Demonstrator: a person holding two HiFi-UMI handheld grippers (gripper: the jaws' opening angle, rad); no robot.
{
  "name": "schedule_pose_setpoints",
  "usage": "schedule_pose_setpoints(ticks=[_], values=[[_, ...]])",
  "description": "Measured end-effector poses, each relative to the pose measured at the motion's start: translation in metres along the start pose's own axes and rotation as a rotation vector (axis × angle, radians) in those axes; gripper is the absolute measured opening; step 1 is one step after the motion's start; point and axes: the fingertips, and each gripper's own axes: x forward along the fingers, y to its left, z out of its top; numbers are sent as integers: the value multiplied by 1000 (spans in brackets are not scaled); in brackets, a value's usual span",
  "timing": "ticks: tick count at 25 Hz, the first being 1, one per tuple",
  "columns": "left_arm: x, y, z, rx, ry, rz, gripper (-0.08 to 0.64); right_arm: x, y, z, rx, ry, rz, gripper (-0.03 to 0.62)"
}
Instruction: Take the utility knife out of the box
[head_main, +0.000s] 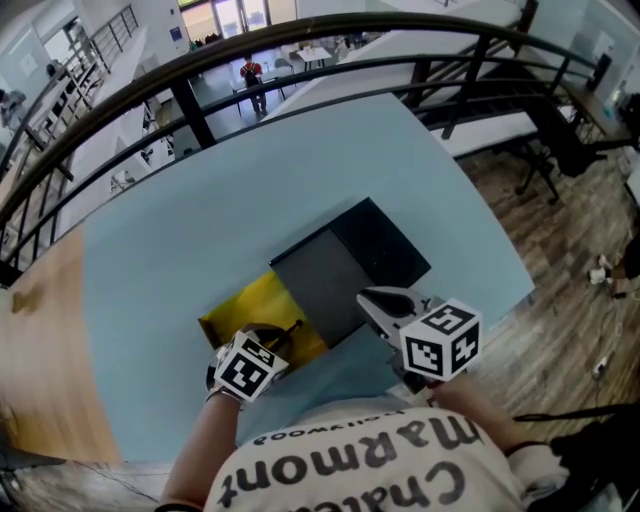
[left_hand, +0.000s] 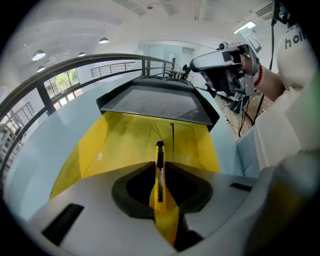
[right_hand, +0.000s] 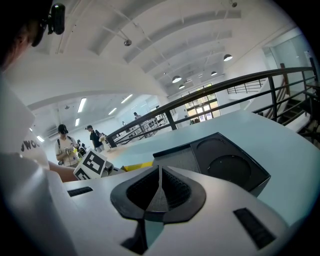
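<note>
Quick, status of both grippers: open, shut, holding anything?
Left gripper: closed on the yellow utility knife.
Right gripper: closed, nothing between its jaws.

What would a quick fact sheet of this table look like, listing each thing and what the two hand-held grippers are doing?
surface: light blue table
container: open box with yellow lining, on the table
cover: black lid with grey padding, folded back behind the box
left hand-held gripper: closed on the slim yellow utility knife, over the yellow lining
right hand-held gripper: jaws together, empty, near the lid
knife clear of box: cannot tell
</note>
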Motion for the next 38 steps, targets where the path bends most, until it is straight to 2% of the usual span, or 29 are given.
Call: schedule_pose_setpoints(ticks=[6,11,15,22,25,31,38], values=[[-6,9,5,-43,-55,18,61,-7,0,1,-4,-15,-21,43],[-20,17,18,-144,-156,3,61,-12,2,1,-8,-20,-33,43],[-42,24,35,-204,-311,7,61,-10,10,1,-17,-18,-30,43],[-101,32,63,-296,-633,74,61,2,28,-6,-43,2,1,43],[-132,28,70,-337,-754,62,61,4,42,-4,-56,-1,6,43],[-189,11,63,-292,-892,46,61,-1,79,-12,-75,-3,-17,43],[-242,-2,24,-278,-951,46,61,5,138,-29,-90,-6,-15,43]])
